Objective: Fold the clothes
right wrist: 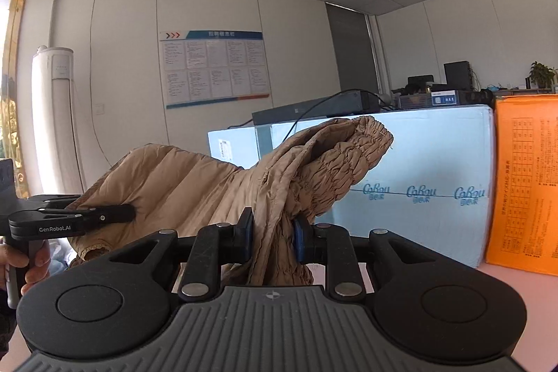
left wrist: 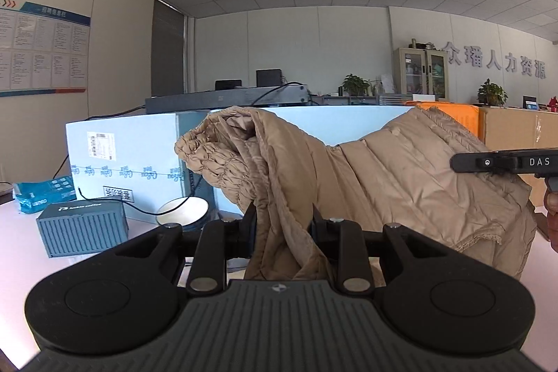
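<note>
A tan quilted puffer jacket (left wrist: 394, 180) is held up above the pale pink table (left wrist: 21, 253), stretched between my two grippers. My left gripper (left wrist: 284, 225) is shut on a bunched fold of the jacket near an elastic cuff (left wrist: 209, 159). My right gripper (right wrist: 272, 236) is shut on another bunched fold of the jacket (right wrist: 195, 183) below a gathered cuff (right wrist: 352, 156). The right gripper shows at the right edge of the left wrist view (left wrist: 453, 162). The left gripper shows at the left of the right wrist view (right wrist: 130, 213), pinching the fabric.
Behind the jacket stand large light-blue boxes (left wrist: 139, 142) and an orange carton (right wrist: 526, 183). A small grey-blue ribbed box (left wrist: 82, 229), a white bowl (left wrist: 183, 215), a teal package (left wrist: 45, 194) and a black cable lie on the table's left.
</note>
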Available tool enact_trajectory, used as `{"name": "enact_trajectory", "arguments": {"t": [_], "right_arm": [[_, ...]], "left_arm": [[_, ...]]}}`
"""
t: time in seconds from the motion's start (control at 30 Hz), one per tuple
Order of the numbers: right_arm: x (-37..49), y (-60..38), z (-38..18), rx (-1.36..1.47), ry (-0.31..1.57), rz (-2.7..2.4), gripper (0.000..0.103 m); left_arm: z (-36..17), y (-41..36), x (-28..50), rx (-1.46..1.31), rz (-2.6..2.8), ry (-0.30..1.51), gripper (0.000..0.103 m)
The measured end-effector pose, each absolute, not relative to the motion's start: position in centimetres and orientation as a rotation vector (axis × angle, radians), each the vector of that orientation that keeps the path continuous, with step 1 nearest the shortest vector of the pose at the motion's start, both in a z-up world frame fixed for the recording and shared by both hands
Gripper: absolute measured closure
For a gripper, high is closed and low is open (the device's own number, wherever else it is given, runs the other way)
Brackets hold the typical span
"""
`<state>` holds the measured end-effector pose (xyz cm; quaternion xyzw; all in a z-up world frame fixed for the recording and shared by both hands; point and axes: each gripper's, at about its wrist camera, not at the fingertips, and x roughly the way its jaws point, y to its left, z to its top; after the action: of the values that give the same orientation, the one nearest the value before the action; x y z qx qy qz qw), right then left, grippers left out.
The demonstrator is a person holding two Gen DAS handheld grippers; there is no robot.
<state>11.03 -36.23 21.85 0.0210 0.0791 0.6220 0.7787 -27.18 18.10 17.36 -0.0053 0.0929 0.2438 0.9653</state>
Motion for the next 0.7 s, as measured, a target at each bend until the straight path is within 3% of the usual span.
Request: {"name": "enact_trajectory", "arguments": {"t": [0.33, 0.4, 0.5, 0.57, 0.6, 0.63, 0.7], "right_arm": [[14.3, -19.5, 15.1, 0.056, 0.412, 1.411, 0.082], [15.2, -18.1, 13.3, 0.055, 0.462, 1.374, 0.082], [16.4, -16.9, 11.0, 0.044, 0.526, 1.321, 0.074], [16.5, -16.7, 9.7, 0.015, 0.545, 1.287, 0.063], [16.6, -16.7, 9.4, 0.008, 0.548, 1.277, 0.06], [16.7, -16.7, 8.5, 0.008, 0.553, 1.269, 0.052], [16.9, -17.0, 8.0, 0.03, 0.573, 1.269, 0.041]], "left_arm": [[9.9, 27.8, -25.0, -0.127, 0.741, 0.405, 0.079], [8.2, 28.7, -24.6, -0.146, 0.771, 0.438, 0.075], [6.3, 29.5, -24.3, -0.149, 0.809, 0.453, 0.059], [5.3, 29.4, -24.0, -0.114, 0.853, 0.447, 0.032], [5.0, 29.1, -23.9, -0.091, 0.875, 0.443, 0.025], [4.9, 28.9, -23.9, -0.075, 0.885, 0.44, 0.02], [5.0, 28.6, -24.0, -0.074, 0.886, 0.441, 0.02]]}}
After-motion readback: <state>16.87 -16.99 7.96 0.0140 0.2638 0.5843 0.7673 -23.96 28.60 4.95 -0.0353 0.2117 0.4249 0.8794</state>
